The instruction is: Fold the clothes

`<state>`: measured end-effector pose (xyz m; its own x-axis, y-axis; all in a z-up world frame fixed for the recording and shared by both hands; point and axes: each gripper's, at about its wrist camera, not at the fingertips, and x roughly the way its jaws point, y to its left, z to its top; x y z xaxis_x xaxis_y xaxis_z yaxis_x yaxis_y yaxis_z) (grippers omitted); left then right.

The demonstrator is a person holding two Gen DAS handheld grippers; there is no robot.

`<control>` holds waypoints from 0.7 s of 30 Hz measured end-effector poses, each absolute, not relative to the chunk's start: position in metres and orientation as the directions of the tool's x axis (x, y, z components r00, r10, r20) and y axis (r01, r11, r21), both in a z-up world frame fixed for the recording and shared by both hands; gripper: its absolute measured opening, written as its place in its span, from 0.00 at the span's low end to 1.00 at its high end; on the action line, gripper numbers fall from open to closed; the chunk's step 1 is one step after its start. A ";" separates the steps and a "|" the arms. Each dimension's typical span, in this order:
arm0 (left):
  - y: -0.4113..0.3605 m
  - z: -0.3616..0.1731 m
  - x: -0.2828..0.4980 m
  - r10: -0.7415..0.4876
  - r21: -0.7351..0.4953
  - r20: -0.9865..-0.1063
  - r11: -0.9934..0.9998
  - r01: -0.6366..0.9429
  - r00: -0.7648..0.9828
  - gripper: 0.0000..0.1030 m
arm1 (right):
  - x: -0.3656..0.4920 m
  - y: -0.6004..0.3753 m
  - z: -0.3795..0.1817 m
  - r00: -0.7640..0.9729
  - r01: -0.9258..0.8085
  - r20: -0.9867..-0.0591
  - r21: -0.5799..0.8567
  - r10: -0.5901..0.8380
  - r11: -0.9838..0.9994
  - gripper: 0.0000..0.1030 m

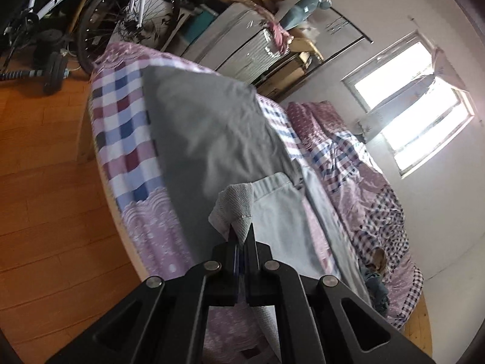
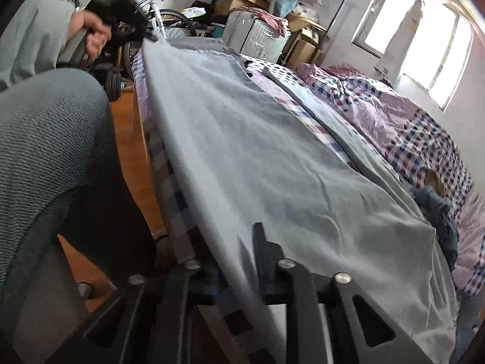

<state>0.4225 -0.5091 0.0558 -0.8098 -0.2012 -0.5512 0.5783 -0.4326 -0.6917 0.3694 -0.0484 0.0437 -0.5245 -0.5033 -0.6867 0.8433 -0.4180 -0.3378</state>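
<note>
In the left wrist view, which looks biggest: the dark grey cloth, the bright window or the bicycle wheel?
1. Dark grey cloth, clearly largest.
2. Bright window and spoked bicycle wheel look alike; unsure, since distances differ.

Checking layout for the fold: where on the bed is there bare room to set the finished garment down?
Bare checked sheet shows between the grey garment and the bed's floor-side edge. The far side is crowded: a rumpled quilt under the window and a blue bundle.
</note>
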 end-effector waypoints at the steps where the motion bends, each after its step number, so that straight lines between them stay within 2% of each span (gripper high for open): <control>1: -0.510 0.053 0.423 -0.197 -0.692 -0.554 -0.432 0.578 -0.809 0.00 | 0.370 -0.043 0.046 -0.528 0.840 -0.683 -0.336 -0.505 -0.425 0.36; 4: -0.511 0.050 0.422 -0.186 -0.693 -0.558 -0.431 0.578 -0.809 0.00 | 0.371 -0.023 0.058 -0.557 0.819 -0.660 -0.333 -0.504 -0.468 0.40; 6: -0.511 0.047 0.421 -0.177 -0.698 -0.559 -0.426 0.575 -0.810 0.00 | 0.369 -0.005 0.068 -0.592 0.787 -0.641 -0.329 -0.488 -0.522 0.47; 11: -0.515 0.038 0.418 -0.150 -0.710 -0.570 -0.405 0.576 -0.808 0.00 | 0.349 0.053 0.100 -0.688 0.652 -0.597 -0.258 -0.413 -0.713 0.52; 14: -0.516 0.031 0.418 -0.139 -0.712 -0.582 -0.388 0.585 -0.801 0.00 | 0.337 0.102 0.119 -0.744 0.519 -0.583 -0.197 -0.326 -0.832 0.58; 17: -0.516 0.027 0.419 -0.129 -0.722 -0.579 -0.379 0.579 -0.805 0.00 | 0.327 0.162 0.133 -0.784 0.350 -0.587 -0.147 -0.203 -0.925 0.59; 21: -0.517 0.027 0.417 -0.120 -0.727 -0.575 -0.378 0.573 -0.809 0.00 | 0.320 0.253 0.142 -0.790 0.099 -0.608 0.003 -0.080 -0.995 0.64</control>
